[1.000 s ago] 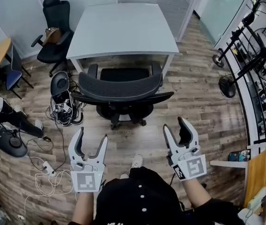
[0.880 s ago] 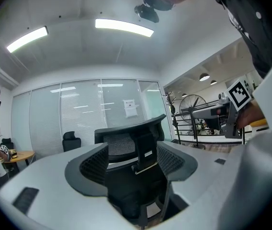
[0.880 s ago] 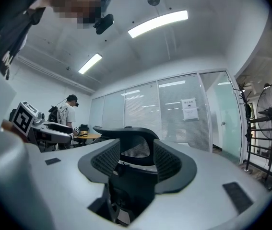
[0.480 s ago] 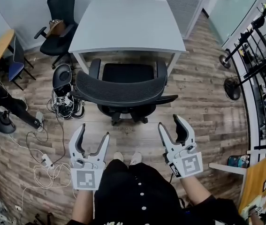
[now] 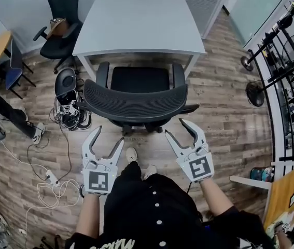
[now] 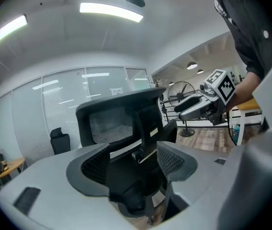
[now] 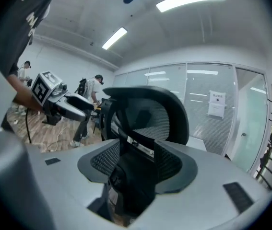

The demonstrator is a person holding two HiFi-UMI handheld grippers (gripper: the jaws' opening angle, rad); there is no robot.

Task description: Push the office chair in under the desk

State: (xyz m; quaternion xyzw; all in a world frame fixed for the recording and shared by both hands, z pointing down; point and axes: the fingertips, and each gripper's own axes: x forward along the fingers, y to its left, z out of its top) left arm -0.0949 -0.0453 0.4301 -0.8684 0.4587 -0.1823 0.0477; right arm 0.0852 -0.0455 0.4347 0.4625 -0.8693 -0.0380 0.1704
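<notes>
Left gripper (image 5: 108, 135) was held with its jaws spread wide and nothing clamped. In the left gripper view the office chair (image 5: 136, 104) was framed in the gap, its rear spine and mesh backrest seen just beyond the pads, with no contact made out. Right gripper (image 5: 176, 127) was likewise held wide open (empty too), and the same backrest was centred past its jaws in the right gripper view. Both were pointed at the chair's back, side by side, the left one set toward the backrest's left half and the right one toward its right half. The backrest was found just ahead of the fingertips, close but apart as far as could be told from the head view. Seat and armrests were seen beyond the backrest, and the desk (image 5: 139, 25) beyond those, its near edge lying about over the seat's far end. The chair was not yet tucked fully under. A shoe (image 5: 131, 154) was seen between the two grippers, on the wood floor (image 5: 224, 123). Off to the left of the left gripper a tangle of cables (image 5: 58, 188) was noted. A second black chair (image 5: 61, 19) was parked far ahead and left, beside the desk. Well to the right of the right gripper a standing fan (image 5: 254, 93) was seen.
</notes>
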